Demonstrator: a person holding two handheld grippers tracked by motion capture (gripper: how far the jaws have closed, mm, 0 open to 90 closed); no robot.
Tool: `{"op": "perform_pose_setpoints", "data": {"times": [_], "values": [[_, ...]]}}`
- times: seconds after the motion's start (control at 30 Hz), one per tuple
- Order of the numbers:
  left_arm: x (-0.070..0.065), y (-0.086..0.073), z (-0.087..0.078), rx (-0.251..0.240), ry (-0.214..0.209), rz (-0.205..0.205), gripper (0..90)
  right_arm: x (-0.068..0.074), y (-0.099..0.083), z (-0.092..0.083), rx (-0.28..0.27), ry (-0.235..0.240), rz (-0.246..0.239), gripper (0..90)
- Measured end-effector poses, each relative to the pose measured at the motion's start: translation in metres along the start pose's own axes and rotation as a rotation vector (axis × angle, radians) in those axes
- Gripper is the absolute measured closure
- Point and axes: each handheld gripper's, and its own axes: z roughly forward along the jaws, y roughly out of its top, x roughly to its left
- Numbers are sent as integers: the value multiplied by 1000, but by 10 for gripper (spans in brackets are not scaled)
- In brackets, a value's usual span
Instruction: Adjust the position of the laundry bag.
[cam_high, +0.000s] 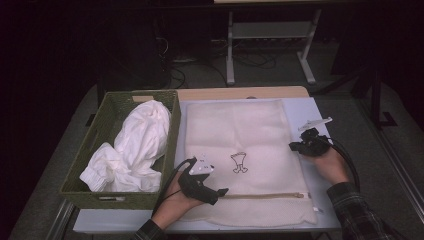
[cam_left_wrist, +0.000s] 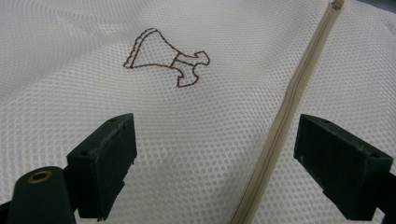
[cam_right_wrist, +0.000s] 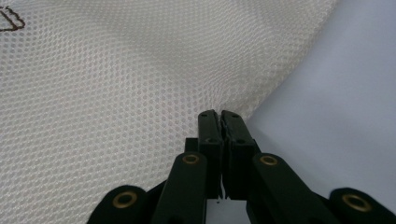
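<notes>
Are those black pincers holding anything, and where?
The right gripper pinches the cream mesh laundry bag at its right edge; the left gripper holds nothing.

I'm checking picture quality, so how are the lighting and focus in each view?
High view: dim, dark surroundings, mesh bag and basket slightly soft. Left gripper view: evenly lit, mesh sharp, near jaws blurred. Right gripper view: bright, weave crisp, table washed out bluish.
</notes>
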Motion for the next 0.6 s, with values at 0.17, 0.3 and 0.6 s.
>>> {"op": "perform_pose_setpoints", "data": {"times": [0.17, 0.3, 0.6], "values": [[0, 0, 0, -1, 0, 0, 127, -5, -2, -2, -4, -12, 10, 870], [0, 0, 0, -1, 0, 1, 127, -8, -3, -3, -6, -29, 13, 870], [0, 0, 0, -1, 0, 1, 127, -16, -7, -6, -4, -57, 27, 871]]}}
